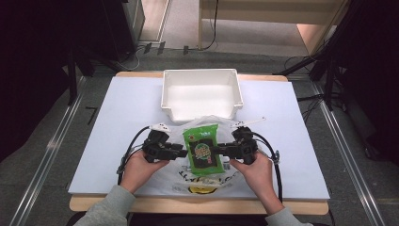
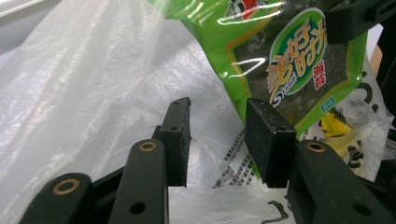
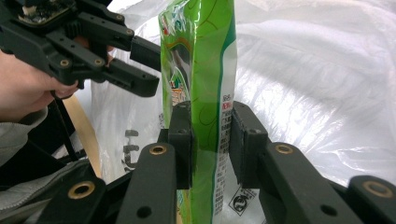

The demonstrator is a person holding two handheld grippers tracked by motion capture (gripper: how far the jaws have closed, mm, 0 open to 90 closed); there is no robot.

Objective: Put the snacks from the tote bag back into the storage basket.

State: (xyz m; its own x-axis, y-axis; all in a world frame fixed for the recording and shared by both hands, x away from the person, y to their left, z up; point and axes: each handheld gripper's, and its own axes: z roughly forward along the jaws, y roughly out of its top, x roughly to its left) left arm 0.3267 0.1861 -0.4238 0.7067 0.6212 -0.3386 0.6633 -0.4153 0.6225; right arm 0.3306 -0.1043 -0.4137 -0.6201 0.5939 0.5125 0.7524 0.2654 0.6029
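While right gripper [image 3: 210, 140] pinches packet [image 3: 205, 56] and left gripper [image 2: 217, 135] gapes at nine o'clock, risks dropping beside bag [image 1: 207, 181].

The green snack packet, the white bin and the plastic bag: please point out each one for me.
green snack packet [image 1: 203, 149]: high view, middle of its printed front.
white bin [image 1: 201, 108]: high view, its near wall.
plastic bag [image 2: 84, 93]: left gripper view, a bare stretch of the clear film.
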